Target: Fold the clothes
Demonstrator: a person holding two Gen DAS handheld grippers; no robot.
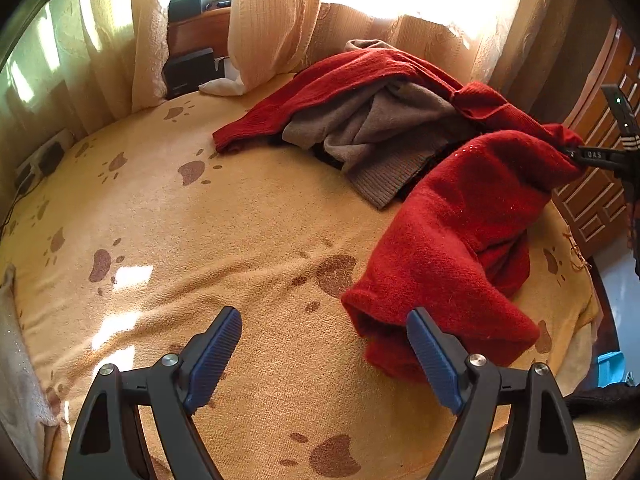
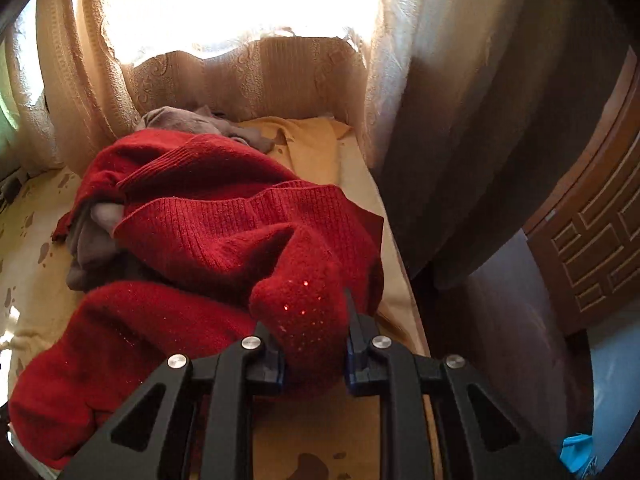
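Note:
A red knit sweater (image 1: 460, 216) lies crumpled across the bed, partly over a grey-brown sweater (image 1: 384, 132). My left gripper (image 1: 324, 344) is open and empty, low over the blanket, its right finger beside the red sweater's near cuff. My right gripper (image 2: 314, 340) is shut on a bunched fold of the red sweater (image 2: 224, 240) and lifts it; it also shows at the right edge of the left wrist view (image 1: 592, 156). The grey-brown sweater (image 2: 192, 124) peeks out behind and under the red one.
The bed carries a tan blanket with brown paw prints (image 1: 200, 240). Cream curtains (image 1: 272, 20) hang behind the bed at a bright window. A wooden door (image 2: 600, 240) stands to the right. Dark boxes (image 1: 192, 72) sit past the far edge.

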